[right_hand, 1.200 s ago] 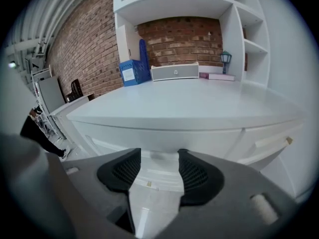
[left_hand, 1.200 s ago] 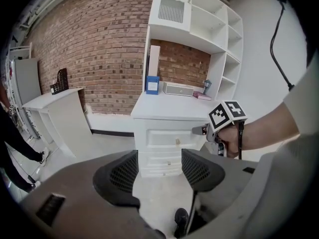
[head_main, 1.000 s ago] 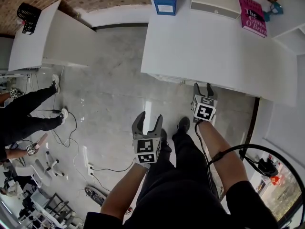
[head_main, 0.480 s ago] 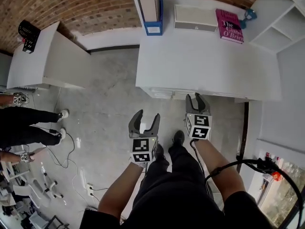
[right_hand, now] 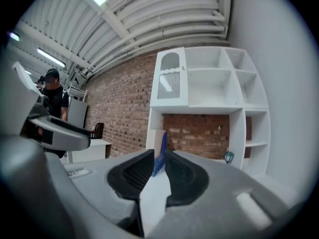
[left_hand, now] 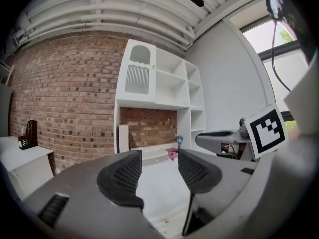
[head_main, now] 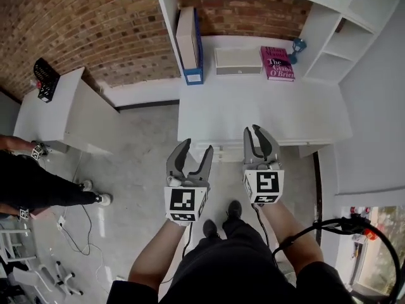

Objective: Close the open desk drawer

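— What filled the scene?

— A brick wall [head_main: 95, 30] ran along the back. Against it stood the white desk [head_main: 266, 106] with a white shelf unit [head_main: 329, 49] rising over it, and a lower white side table [head_main: 57, 113] stood off to the left. Another person [head_main: 38, 189] in dark clothes was at the left edge.

— And the drawer?

— The drawer [head_main: 223, 151] showed as a white strip under the desk's front edge, left of its middle. From above I couldn't tell how far it stood out.

— Where was it relative to the tools?

— In the head view it showed in the space between the two. The left gripper [head_main: 196, 147] was held in front of the desk's left part, with its tips just beside the strip. The right gripper [head_main: 252, 130] was near the strip's other side, its tips over the desk's front edge. Neither touched it.

— Their jaws?

— The left jaws stood well apart and were closing, with nothing between them. The right jaws were closing too, down to a narrow gap, also on nothing.

— Anything smaller?

— On the desk's back edge were a blue file holder [head_main: 190, 43], a white box [head_main: 237, 62] and a pink book [head_main: 276, 63]. A black mesh organiser [head_main: 45, 80] sat on the side table.
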A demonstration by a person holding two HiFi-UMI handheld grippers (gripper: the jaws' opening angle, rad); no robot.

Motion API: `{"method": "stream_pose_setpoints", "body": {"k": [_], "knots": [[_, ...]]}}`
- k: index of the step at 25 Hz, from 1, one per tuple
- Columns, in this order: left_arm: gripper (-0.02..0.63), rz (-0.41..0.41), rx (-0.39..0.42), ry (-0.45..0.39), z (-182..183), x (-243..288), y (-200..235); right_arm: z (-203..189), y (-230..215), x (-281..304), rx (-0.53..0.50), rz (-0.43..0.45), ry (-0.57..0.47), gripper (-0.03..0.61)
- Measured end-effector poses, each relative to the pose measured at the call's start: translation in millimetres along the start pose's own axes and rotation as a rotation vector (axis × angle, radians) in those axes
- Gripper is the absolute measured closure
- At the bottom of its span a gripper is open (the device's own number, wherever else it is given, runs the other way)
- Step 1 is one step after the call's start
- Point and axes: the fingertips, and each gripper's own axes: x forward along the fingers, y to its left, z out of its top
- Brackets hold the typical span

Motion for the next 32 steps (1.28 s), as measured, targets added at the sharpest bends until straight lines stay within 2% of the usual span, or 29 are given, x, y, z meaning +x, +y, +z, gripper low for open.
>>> {"method": "stream_pose_setpoints", "body": {"k": [7,14,19,24,32], "knots": [[0.393,-0.007,0.002,-0.156,83.4,-32.2,-14.3,87.6,1.7,-40.2,-0.018,-0.021,-0.144,0.515],[0.393,0.010,0.030,-0.250,127.2,-65.2,-11.2,130.9,2.4,-71.5,-0.007,-0.043,-0.211,0.517],[0.393,0.008,0.027,-0.276,139.5,-84.7,-10.6,144.7,8.1,-90.1,-0.020,-0.042,-0.226,0.536],[0.393,-0.001,0.019,-0.278,134.3,-97.1,-15.4,147.5,15.5,-108.1,-0.026,-0.034,-0.240,0.574],[0.393,-0.014,0.016,-0.272,129.0,-107.5,-19.9,146.9,19.6,-121.8,-0.025,-0.038,-0.234,0.574]]}}
